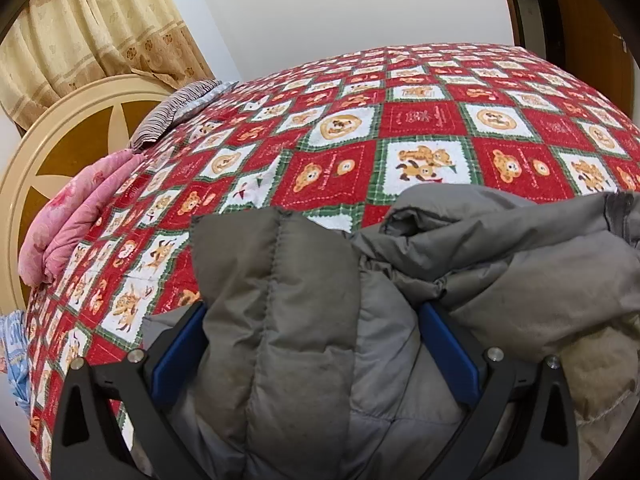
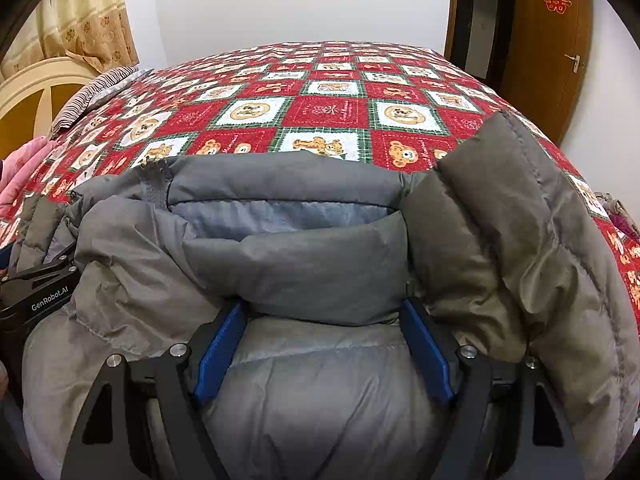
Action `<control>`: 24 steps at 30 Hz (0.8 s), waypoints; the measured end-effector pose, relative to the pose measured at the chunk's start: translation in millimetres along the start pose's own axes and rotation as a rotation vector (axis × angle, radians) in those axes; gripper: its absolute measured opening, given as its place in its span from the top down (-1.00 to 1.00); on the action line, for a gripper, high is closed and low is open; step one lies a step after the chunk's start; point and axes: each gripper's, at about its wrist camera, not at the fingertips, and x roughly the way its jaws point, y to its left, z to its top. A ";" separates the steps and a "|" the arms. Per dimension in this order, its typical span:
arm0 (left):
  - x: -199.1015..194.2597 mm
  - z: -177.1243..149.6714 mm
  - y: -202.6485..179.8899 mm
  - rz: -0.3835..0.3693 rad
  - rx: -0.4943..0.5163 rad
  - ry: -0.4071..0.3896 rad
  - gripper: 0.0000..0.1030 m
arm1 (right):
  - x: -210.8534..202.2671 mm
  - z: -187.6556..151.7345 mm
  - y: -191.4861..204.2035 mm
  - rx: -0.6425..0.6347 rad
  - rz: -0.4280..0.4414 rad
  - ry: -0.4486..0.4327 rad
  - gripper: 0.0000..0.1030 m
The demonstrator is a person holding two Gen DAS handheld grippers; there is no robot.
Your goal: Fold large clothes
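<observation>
A grey puffy down jacket [image 1: 500, 264] lies bunched on the near part of the bed. In the left wrist view a quilted sleeve or panel [image 1: 280, 280] of it stands up between the blue pads [image 1: 180, 356], filling the wide gap and touching both. My left gripper [image 1: 314, 312] is shut on that thick fold. In the right wrist view the jacket [image 2: 280, 256] shows its collar and pale lining, and my right gripper [image 2: 323, 306] is shut wide on a padded fold. A quilted sleeve [image 2: 520, 240] drapes to its right. The left gripper's black body [image 2: 40, 288] shows at the left edge.
The bed carries a red, white and green bear-patterned quilt [image 2: 328, 112], flat beyond the jacket. A pink folded blanket [image 1: 76, 216] and striped pillow [image 1: 172, 116] lie by the cream headboard [image 1: 60, 148]. A wooden door [image 2: 552, 48] stands at the right, curtains [image 1: 92, 28] at the left.
</observation>
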 end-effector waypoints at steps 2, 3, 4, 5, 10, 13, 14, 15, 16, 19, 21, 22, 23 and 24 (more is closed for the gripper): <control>-0.2 -0.6 -1.3 0.013 0.011 0.002 -1.00 | 0.3 0.6 1.8 -0.009 -0.011 0.004 -0.54; -2.4 0.0 -0.7 0.021 0.017 0.003 -1.00 | 0.2 1.3 2.6 -0.015 -0.016 0.011 -0.54; -6.5 0.9 1.8 0.035 0.015 0.008 -1.00 | -0.6 2.5 2.7 -0.021 -0.015 0.022 -0.54; -12.7 1.5 5.1 0.046 0.004 0.011 -1.00 | -2.5 4.1 2.0 -0.020 -0.014 0.033 -0.54; -65.8 1.2 17.8 -0.020 -0.064 -0.083 -1.00 | -39.7 7.6 6.0 0.036 -0.028 -0.043 -0.55; -66.4 -3.2 4.9 -0.014 -0.025 -0.093 -1.00 | -53.5 10.9 29.7 0.002 0.007 -0.076 -0.55; -58.6 -5.9 -1.4 0.010 -0.006 -0.073 -1.00 | -50.9 11.0 39.5 -0.025 0.014 -0.068 -0.55; -48.8 -8.4 -5.3 0.022 0.002 -0.044 -1.00 | -44.4 9.9 47.7 -0.049 0.021 -0.049 -0.55; -40.6 -10.1 -6.6 0.017 -0.001 -0.017 -1.00 | -35.9 7.1 52.0 -0.064 0.012 -0.027 -0.55; -32.2 -9.4 -0.9 -0.017 -0.039 -0.005 -1.00 | -19.1 1.2 49.2 -0.040 0.007 -0.011 -0.56; -26.3 -9.6 -1.1 -0.034 -0.040 0.009 -1.00 | -16.3 -0.4 50.3 -0.053 -0.003 -0.016 -0.59; -24.9 -10.1 -2.2 -0.034 -0.041 0.011 -1.00 | -14.2 -1.4 51.2 -0.058 -0.008 -0.015 -0.60; -24.1 -10.4 -3.8 -0.032 -0.040 0.012 -1.00 | -12.0 -1.5 51.7 -0.061 -0.010 -0.013 -0.61; -23.4 -10.7 -5.3 -0.030 -0.039 0.013 -1.00 | -11.8 -2.8 52.5 -0.060 -0.011 -0.012 -0.63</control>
